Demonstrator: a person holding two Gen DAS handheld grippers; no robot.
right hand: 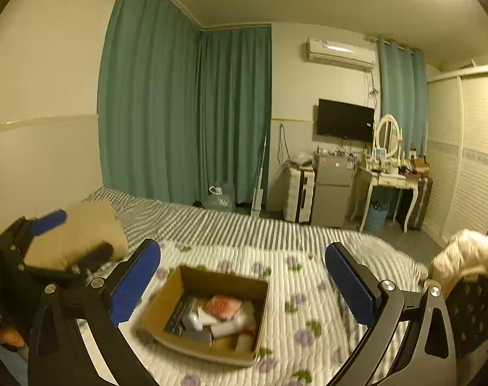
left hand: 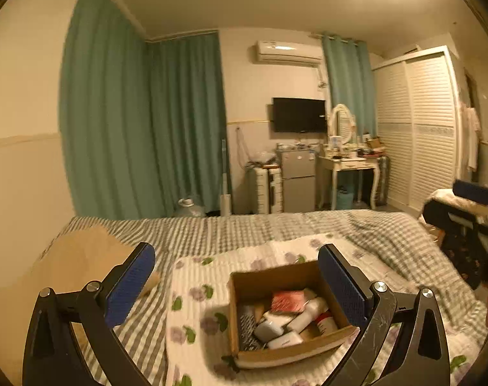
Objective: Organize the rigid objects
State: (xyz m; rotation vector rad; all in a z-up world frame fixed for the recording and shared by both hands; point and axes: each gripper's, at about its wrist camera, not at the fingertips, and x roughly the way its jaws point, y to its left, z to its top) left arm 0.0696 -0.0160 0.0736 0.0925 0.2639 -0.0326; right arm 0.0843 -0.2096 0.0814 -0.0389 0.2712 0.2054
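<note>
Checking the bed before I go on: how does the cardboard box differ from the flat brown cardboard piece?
The cardboard box stands open with raised walls and holds bottles and a pink packet; the cardboard piece lies flat and holds nothing. The box sits on the flowered quilt; the piece lies on the striped bedcover. Both are plain brown.

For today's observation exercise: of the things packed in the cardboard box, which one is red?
The flat packet lying on top of the pile in the box; the bottles around it are white.
</note>
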